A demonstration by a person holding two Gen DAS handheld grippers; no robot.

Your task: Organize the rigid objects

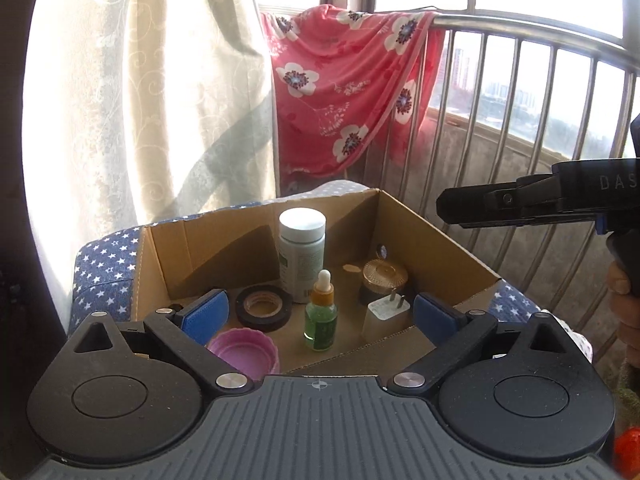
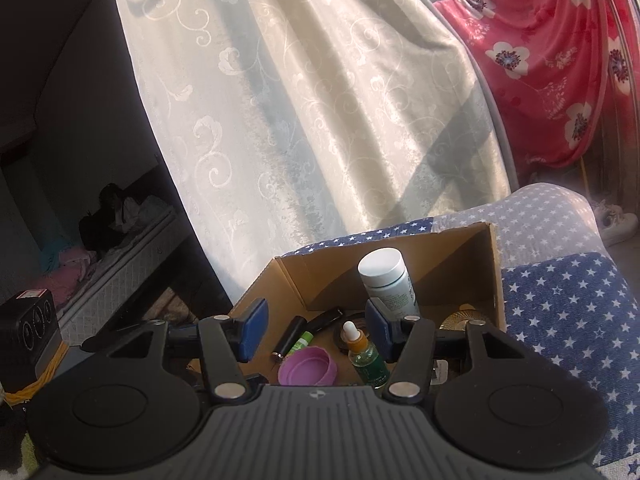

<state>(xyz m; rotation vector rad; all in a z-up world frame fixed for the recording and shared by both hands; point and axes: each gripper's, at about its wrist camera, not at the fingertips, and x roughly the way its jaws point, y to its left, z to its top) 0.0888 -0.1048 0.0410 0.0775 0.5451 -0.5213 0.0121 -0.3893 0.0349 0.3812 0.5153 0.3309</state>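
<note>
An open cardboard box (image 1: pixel 432 240) sits on a star-patterned cushion. In it stand a white-capped bottle (image 1: pixel 301 258), a green dropper bottle (image 1: pixel 321 312), a gold-lidded jar (image 1: pixel 383 280) and a white plug adapter (image 1: pixel 386 314). A black tape roll (image 1: pixel 264 306) and a purple lid (image 1: pixel 245 350) lie in it too. My left gripper (image 1: pixel 320 316) is open and empty, fingers spread above the box's near side. My right gripper (image 2: pixel 316 330) is open and empty over the same box (image 2: pixel 488 272); it also shows in the left wrist view (image 1: pixel 452 208), hovering right of the box. The right wrist view shows the dropper bottle (image 2: pixel 366 354), purple lid (image 2: pixel 306 366), white-capped bottle (image 2: pixel 386 280) and a black tube (image 2: pixel 290 338).
A cream curtain (image 1: pixel 160 92) hangs behind the box. A red floral blanket (image 1: pixel 344 88) drapes over a metal railing (image 1: pixel 520 28) at the window. The blue star cushion (image 2: pixel 560 312) extends right. A dark speaker (image 2: pixel 28 320) stands at the far left in the right wrist view.
</note>
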